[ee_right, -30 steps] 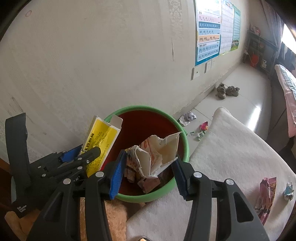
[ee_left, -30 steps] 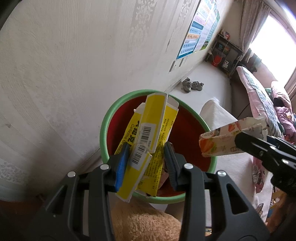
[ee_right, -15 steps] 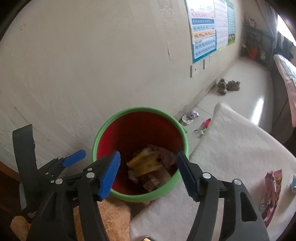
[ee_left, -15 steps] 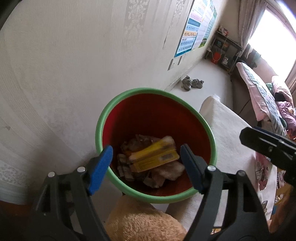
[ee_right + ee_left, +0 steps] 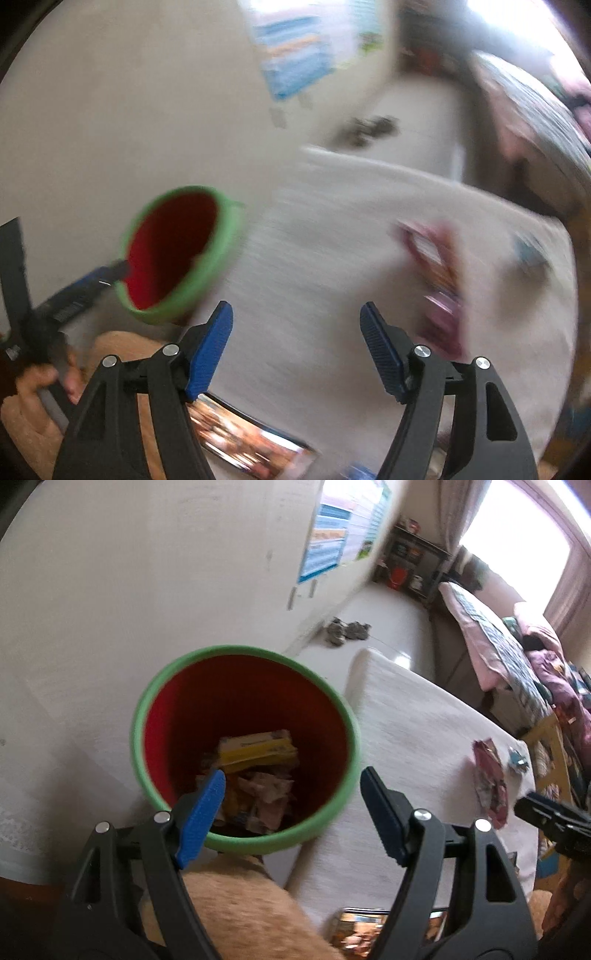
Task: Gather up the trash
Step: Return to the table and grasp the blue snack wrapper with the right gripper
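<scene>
Both tongs empty, jaws apart: left gripper (image 5: 291, 812) over bin (image 5: 147, 701), right gripper (image 5: 295, 341) over white cloth (image 5: 332, 240). Yellow box (image 5: 255, 751) binned; pink wrapper (image 5: 489, 779) & small blue scrap (image 5: 517, 761) left.

No text is legible on anything here.

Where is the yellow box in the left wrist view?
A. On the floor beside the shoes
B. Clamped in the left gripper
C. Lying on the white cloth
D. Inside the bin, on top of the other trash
D: the yellow box lies inside the bin on the crumpled wrappers, while the left gripper is open with nothing between its fingers.
</scene>
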The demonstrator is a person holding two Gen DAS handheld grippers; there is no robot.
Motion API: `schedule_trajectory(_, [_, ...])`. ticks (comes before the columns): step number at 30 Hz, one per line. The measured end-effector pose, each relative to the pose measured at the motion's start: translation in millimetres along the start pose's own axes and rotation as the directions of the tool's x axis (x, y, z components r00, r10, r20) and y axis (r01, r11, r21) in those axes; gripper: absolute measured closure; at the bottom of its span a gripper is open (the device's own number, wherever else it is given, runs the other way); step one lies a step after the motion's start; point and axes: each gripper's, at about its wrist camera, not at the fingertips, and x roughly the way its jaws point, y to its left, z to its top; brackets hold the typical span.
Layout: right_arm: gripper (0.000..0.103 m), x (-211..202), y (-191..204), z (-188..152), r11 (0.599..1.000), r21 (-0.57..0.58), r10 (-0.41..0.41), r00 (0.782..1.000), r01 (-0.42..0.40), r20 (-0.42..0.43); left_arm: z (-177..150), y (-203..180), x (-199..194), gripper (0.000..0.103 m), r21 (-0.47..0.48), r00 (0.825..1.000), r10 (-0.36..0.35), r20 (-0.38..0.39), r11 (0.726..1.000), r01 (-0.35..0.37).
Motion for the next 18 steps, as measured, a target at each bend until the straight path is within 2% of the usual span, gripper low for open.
schedule_trajectory(3, [0.033,-22,-68,-30,0.985,0.146,-0.092,0.996,0.093,-0.02,-1,-24,1,0.031,0.041,1.0,-0.027,-0.007,0.999,0.028])
schedule_trajectory(5, [0.032,-31,-97,-48,0.968,0.222,-0.112,0.993,0.119,-0.047,-4,-41,3,0.031,0.068,0.999,-0.046,-0.015,0.997,0.047])
schedule_trajectory(7, [0.032,-35,-123,-73,0.942,0.316,-0.09,0.992,0.114,-0.092,-6,-55,5,0.031,0.09,0.998,-0.063,-0.029,0.994,0.065])
schedule_trajectory(9, [0.032,-37,-131,-91,0.933,0.35,-0.043,0.99,0.087,-0.132,-9,-67,7,0.031,0.112,0.996,-0.077,-0.044,0.99,0.082])
schedule_trajectory(11, [0.032,-35,-120,-107,0.954,0.294,-0.005,0.983,0.059,-0.182,-13,-79,6,0.031,0.139,0.995,-0.085,-0.049,0.986,0.091])
schedule_trajectory(14, [0.029,-29,-87,-119,0.99,0.137,0.039,0.968,-0.005,-0.249,-17,-92,4,0.031,0.173,0.995,-0.087,-0.055,0.98,0.095])
schedule_trajectory(15, [0.022,-26,-78,-121,0.995,0.097,0.05,0.963,-0.026,-0.264,-18,-95,3,0.031,0.178,0.994,-0.088,-0.058,0.979,0.098])
schedule_trajectory(18, [0.02,-13,-44,-127,0.995,-0.059,0.061,0.942,-0.085,-0.331,-20,-99,0,0.031,0.189,0.994,-0.089,-0.058,0.977,0.098])
